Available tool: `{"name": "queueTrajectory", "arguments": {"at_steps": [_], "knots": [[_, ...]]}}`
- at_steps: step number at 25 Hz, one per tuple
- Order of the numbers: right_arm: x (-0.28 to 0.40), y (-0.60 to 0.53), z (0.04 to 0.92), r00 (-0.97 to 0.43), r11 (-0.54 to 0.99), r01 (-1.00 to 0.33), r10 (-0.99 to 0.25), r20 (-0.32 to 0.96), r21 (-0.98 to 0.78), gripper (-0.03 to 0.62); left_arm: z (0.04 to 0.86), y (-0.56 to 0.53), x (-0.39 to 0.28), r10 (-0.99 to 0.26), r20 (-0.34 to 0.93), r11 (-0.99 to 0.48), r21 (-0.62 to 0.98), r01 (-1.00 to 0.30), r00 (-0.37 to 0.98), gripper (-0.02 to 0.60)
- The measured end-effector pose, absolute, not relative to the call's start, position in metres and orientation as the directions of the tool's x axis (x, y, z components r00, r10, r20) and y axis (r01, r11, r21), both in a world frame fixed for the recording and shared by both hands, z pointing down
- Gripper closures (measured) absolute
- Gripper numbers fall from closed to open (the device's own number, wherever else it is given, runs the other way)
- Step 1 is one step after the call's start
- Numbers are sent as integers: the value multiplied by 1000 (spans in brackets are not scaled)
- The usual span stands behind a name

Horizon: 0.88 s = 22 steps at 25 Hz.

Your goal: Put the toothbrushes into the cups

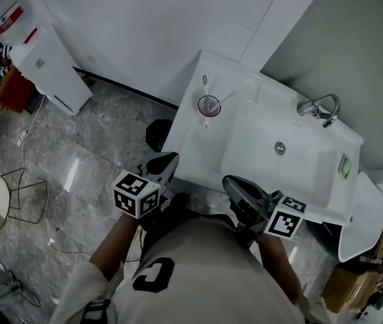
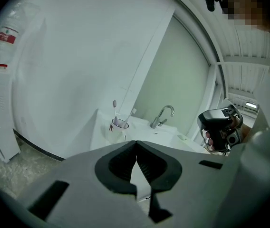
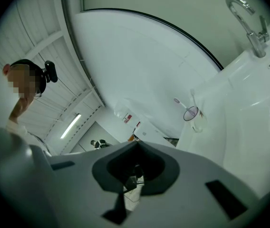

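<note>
Both toothbrushes [image 1: 205, 85] stand in the cup [image 1: 209, 106] on the counter [image 1: 186, 135]. Your left tool [image 1: 166, 160] and right tool [image 1: 237, 186] are pinched closed and empty, so nothing looks left to do.

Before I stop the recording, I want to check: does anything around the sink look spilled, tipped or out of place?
Nothing stands out. The cup stands upright on the sink's corner with two toothbrushes inside, and no spill shows.

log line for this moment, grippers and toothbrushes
left gripper: shut, empty | right gripper: shut, empty | toothbrushes: two standing in cup | cup: upright on sink rim
</note>
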State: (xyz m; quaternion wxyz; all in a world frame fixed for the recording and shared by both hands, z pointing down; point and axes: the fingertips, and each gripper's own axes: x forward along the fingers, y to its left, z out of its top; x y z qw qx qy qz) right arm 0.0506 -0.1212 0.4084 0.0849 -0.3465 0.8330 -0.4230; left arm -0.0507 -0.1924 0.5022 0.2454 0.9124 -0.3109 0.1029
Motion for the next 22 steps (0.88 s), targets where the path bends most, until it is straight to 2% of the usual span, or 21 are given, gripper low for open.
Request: {"name": "queueTrajectory", "arguments": {"at_steps": [9,22], "knots": [[93,-91,408,-745,396,-456,-660,97,-797,585,492,-163,-19,-516,362,-694,354,-627,776,561],[172,-43,401,-688,378,-457,-724,51,-805,583,465,-94,101,-334,375,-856,263,-444,865,561]]}}
